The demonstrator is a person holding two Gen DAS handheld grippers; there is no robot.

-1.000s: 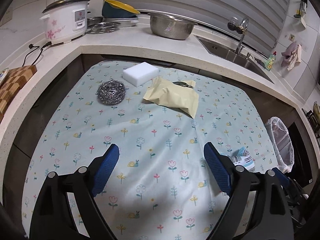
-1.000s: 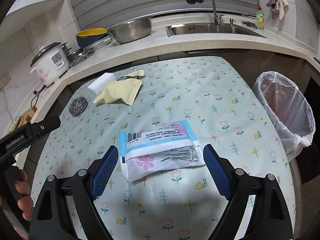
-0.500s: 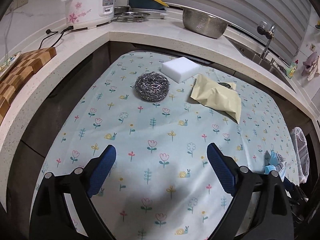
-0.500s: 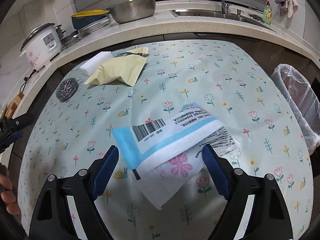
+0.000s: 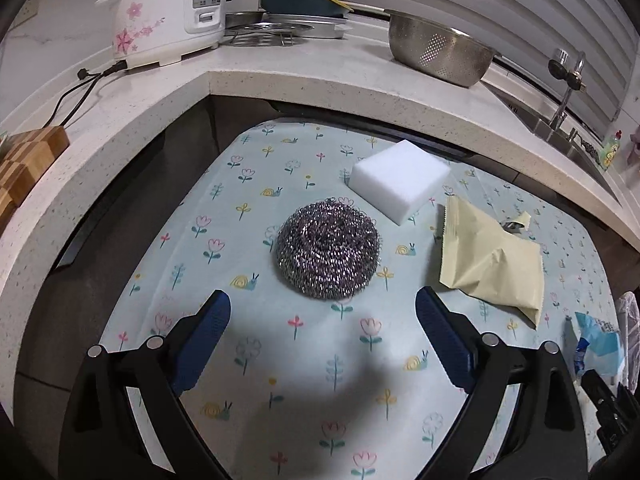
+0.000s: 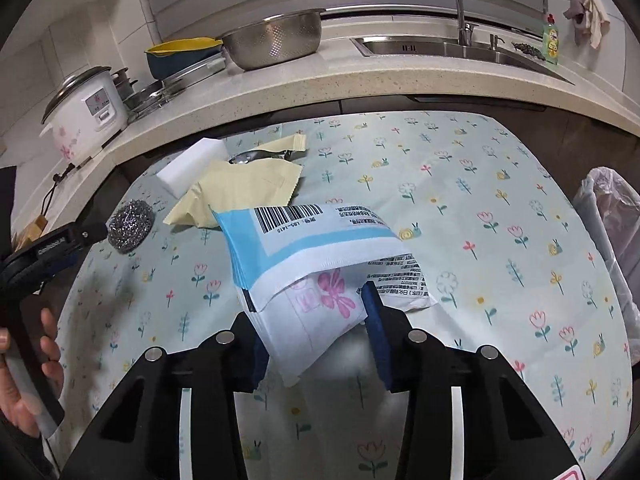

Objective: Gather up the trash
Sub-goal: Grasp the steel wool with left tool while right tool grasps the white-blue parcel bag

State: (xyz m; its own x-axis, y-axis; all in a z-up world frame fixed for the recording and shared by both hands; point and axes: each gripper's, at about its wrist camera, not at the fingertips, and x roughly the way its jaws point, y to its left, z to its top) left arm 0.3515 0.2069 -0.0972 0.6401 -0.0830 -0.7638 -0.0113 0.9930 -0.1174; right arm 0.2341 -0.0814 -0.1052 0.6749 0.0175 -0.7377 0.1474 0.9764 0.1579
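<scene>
My right gripper (image 6: 312,320) has closed in on a blue and white plastic wrapper (image 6: 304,256) with a barcode; the wrapper is crumpled up between the pads. The same wrapper shows at the right edge of the left wrist view (image 5: 598,344). My left gripper (image 5: 324,320) is open and empty, just short of a steel wool scourer (image 5: 328,254). A yellow paper pouch (image 5: 492,260) lies right of the scourer, and it shows in the right wrist view (image 6: 240,194) too. A bin with a clear liner (image 6: 612,224) stands beside the table on the right.
A white sponge block (image 5: 400,180) lies behind the scourer. A spoon (image 6: 256,156) and a torn yellow strip (image 6: 284,144) lie behind the pouch. The worktop (image 5: 280,76) around the table holds a rice cooker (image 5: 168,8), a steel colander (image 5: 440,52) and a sink (image 6: 460,50).
My left gripper moved forward and left towards the scourer. My right gripper moved onto the wrapper and narrowed its jaws on it, bunching and lifting it.
</scene>
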